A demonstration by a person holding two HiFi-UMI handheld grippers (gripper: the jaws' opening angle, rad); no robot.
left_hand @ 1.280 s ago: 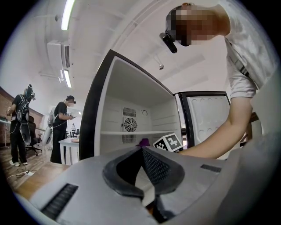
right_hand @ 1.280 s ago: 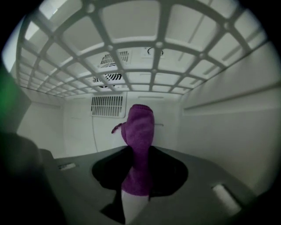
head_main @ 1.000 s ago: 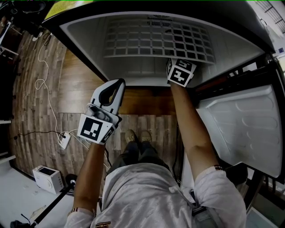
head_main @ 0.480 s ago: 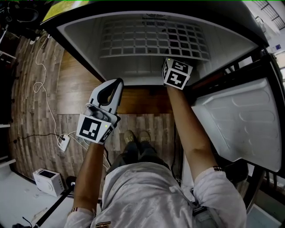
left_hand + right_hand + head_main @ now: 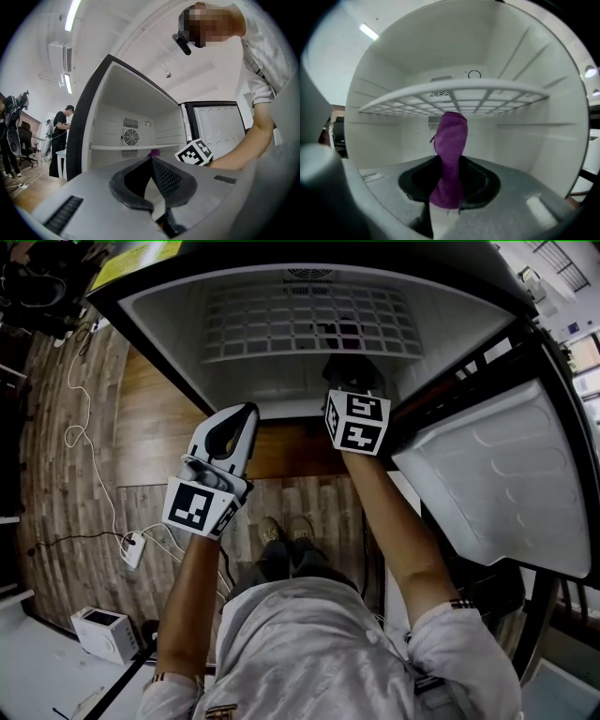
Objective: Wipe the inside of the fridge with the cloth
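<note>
Holding the purple cloth (image 5: 450, 140) tight between its two jaws, the right gripper (image 5: 449, 165) is inside the fridge (image 5: 178, 329). The cloth sticks up in the middle of the fridge, just under the white wire shelf (image 5: 454, 96). The left gripper (image 5: 151, 160) is out in front of the fridge with its jaws pressed together and nothing in them, and the fridge door (image 5: 506, 484) hangs wide open on the right.
</note>
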